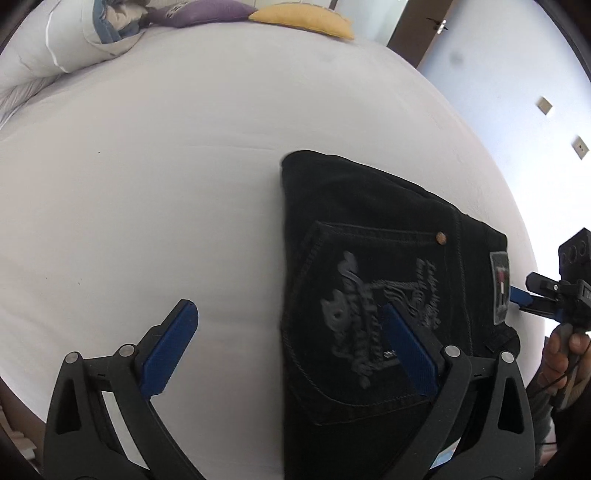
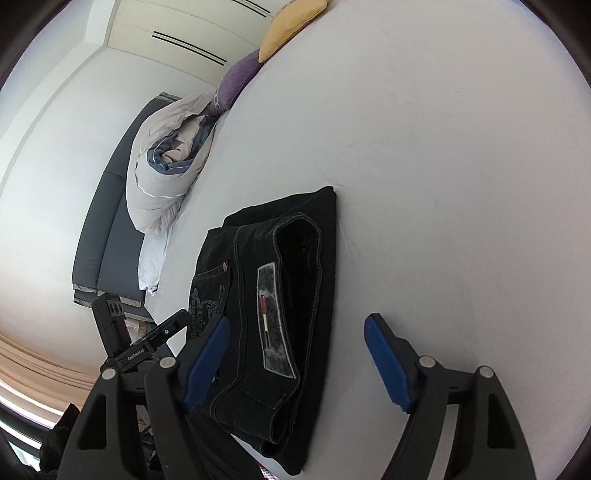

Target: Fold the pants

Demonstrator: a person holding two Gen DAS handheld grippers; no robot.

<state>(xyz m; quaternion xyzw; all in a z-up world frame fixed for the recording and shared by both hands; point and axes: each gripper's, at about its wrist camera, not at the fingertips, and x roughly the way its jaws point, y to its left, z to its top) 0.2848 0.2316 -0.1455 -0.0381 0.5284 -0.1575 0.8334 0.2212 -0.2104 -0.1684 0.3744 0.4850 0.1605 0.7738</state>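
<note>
Both hand-held grippers tilt downward over the folded black denim pants [image 1: 373, 236] lying on the white bedsheet [image 1: 147, 184]. Left gripper [image 1: 290, 350] and right gripper [image 2: 295, 362] gape, apparently grasping nothing. Purple and yellow cushions [image 1: 258, 14] edge the bed.

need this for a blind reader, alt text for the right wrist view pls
Folded black pants lie on a white bed, waistband facing the camera. The open right gripper hovers over them, holding nothing.

Black denim pants [image 1: 369, 229], smooth white sheet [image 1: 166, 184]
</note>
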